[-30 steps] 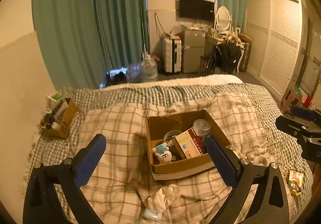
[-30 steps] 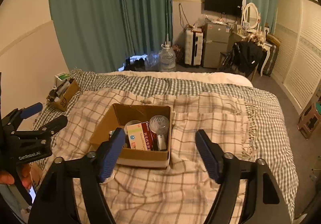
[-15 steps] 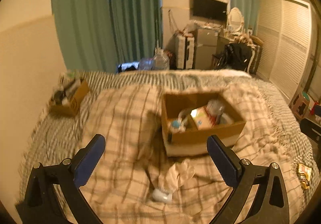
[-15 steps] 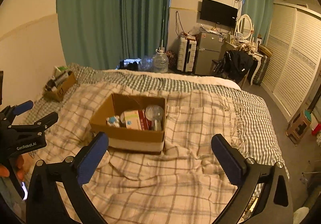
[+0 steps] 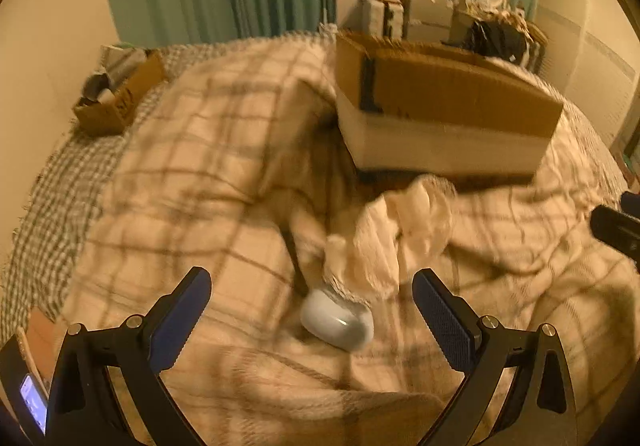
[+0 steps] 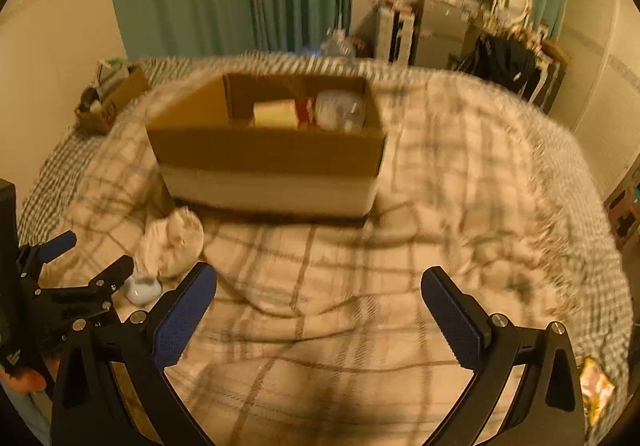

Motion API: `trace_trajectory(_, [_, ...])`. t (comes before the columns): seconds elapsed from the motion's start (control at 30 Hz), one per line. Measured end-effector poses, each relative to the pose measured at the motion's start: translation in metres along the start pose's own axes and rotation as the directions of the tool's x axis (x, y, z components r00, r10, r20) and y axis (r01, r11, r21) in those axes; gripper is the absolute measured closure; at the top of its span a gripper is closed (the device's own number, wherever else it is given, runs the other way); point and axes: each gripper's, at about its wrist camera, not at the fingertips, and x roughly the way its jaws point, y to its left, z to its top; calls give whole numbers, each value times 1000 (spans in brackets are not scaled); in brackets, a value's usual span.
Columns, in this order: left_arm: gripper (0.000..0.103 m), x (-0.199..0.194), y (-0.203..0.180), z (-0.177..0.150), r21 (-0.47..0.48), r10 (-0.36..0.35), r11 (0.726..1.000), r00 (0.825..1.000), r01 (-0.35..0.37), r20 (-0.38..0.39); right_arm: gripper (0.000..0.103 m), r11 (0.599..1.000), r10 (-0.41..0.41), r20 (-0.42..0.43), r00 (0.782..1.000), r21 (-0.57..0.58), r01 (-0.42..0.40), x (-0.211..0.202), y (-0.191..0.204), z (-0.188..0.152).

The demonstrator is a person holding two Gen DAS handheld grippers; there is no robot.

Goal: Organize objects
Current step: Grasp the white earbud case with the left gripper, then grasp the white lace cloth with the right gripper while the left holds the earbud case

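Note:
A small pale-blue rounded case [image 5: 337,320] lies on the checked blanket, with a crumpled white cloth [image 5: 396,238] just behind it. My left gripper [image 5: 312,310] hangs low over the case, open, its blue pads on either side and clear of it. Behind stands a cardboard box [image 6: 266,148] holding a pale carton, a red pack and a clear jar. My right gripper [image 6: 319,310] is open wide over bare blanket in front of the box, nothing between its pads. The right wrist view also shows the case [image 6: 142,292], the cloth [image 6: 172,246] and the left gripper [image 6: 88,262] at its left edge.
A smaller cardboard box [image 5: 118,98] with oddments sits at the bed's far left by the wall. A snack packet [image 6: 596,390] lies near the bed's right edge. Green curtains, a suitcase, a small fridge and a wardrobe stand beyond the bed.
Both grippers have dropped toward the bed, so the box and cloth look much nearer. The right gripper's jaws have spread wider. The left gripper now brackets the pale-blue case.

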Motion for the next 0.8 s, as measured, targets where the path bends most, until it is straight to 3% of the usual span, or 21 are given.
trace_trajectory(0.07, [3, 13, -1, -3, 2, -34, 999, 998, 34, -61, 0, 1000, 4, -33, 999, 5, -4, 11, 0, -3])
trace_trajectory(0.17, [23, 31, -3, -8, 8, -50, 999, 987, 52, -153, 0, 1000, 10, -48, 999, 15, -9, 16, -2, -4])
trace_trajectory(0.23, [53, 37, -7, -10, 20, -57, 998, 981, 62, -187, 0, 1000, 7, -52, 999, 24, -6, 17, -4, -4])
trace_trajectory(0.27, [56, 41, -9, -11, 31, -67, 997, 975, 75, -211, 0, 1000, 5, -55, 998, 28, -3, 17, -4, -4])
trace_trajectory(0.57, [56, 10, -8, -15, 20, -84, 996, 983, 88, -162, 0, 1000, -14, -27, 1000, 22, 15, 4, 0, -3])
trace_trajectory(0.8, [56, -23, 32, -5, -99, -106, 991, 988, 95, -108, 0, 998, 57, -12, 998, -27, -58, -9, 30, 4])
